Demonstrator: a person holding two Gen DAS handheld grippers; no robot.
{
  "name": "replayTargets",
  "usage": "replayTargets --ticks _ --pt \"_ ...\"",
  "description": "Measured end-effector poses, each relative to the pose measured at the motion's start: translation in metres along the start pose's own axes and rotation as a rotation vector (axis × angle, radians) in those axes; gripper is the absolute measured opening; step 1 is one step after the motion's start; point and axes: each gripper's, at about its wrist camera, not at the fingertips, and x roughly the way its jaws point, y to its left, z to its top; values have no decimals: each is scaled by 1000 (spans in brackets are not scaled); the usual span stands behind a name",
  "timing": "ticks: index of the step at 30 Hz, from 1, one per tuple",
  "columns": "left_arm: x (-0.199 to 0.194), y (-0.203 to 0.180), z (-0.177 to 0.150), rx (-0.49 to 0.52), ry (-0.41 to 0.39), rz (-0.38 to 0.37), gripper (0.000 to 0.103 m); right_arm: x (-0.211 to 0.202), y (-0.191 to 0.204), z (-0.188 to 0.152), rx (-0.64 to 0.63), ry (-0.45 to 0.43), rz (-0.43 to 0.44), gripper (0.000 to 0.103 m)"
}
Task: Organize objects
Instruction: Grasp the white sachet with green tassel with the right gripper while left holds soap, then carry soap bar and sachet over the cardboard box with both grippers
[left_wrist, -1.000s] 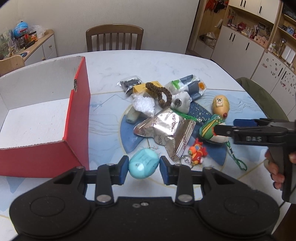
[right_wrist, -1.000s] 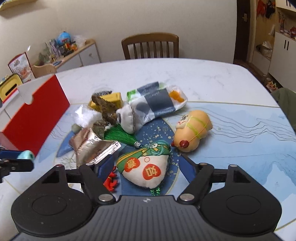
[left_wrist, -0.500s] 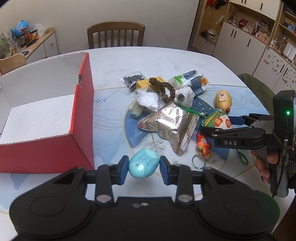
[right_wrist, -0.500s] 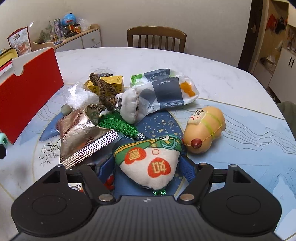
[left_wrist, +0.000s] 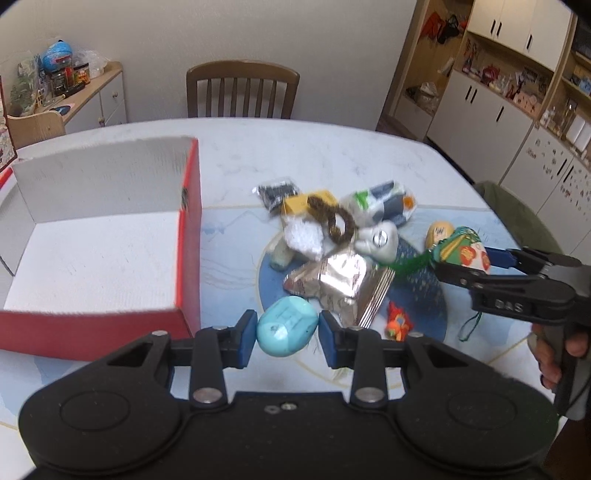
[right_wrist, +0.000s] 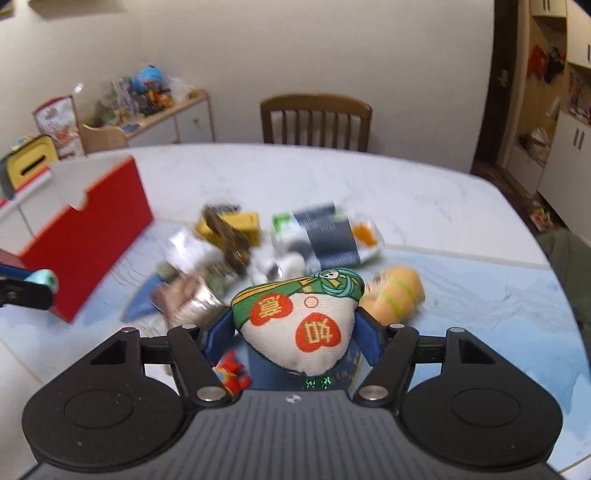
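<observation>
A turquoise egg-shaped toy (left_wrist: 287, 326) sits clamped between the blue-padded fingers (left_wrist: 246, 338) of the left gripper (left_wrist: 288, 334), held above the desk (left_wrist: 332, 155) just off the near right corner of the red box (left_wrist: 190, 236). The box stands open on the left part of the desk, its white inside bare in the left wrist view.

The right gripper (right_wrist: 295, 338) grips a stuffed cloth pouch (right_wrist: 301, 319), white with a green top and red heart patches bearing yellow characters. In the left wrist view the pouch (left_wrist: 463, 251) hangs raised off the desk at the right, a green tassel (left_wrist: 410, 264) trailing from it towards the pile, and part of a hand (left_wrist: 554, 354) shows on the gripper's handle.

The rest of the things lie in a loose pile in the middle of the desk, on and around a blue round pattern. A crumpled silver foil packet (left_wrist: 341, 282) lies nearest the turquoise toy, with a small orange-red figure (left_wrist: 399, 323) just beside it to the right. Behind the foil are a white tooth-shaped plush (left_wrist: 378, 242), a brown twisted ring (left_wrist: 334, 221), a clear bag of white bits (left_wrist: 304, 236), a yellow box (left_wrist: 303, 201), a dark small packet (left_wrist: 275, 192) and a tissue pack (left_wrist: 386, 201). A tan plush figure (right_wrist: 397, 293) lies right of the pile, partly hidden behind the pouch. A wooden chair (left_wrist: 242, 90) stands at the far side of the desk.
</observation>
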Motion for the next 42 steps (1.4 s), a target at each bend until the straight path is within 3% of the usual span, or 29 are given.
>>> replayTargets --ticks 9,19,30,42 --pt "-33 23 36 -19 -61 5 34 -53 26 60 -98 -57 98 69" --pt "-57 74 73 -46 -95 49 34 -58 104 131 -231 -101 257 69" --pt "-46 146 89 -67 -40 102 34 -7 218 156 -341 -110 360 69" --pt "0 208 89 -64 87 154 34 75 293 141 -415 -5 349 69"
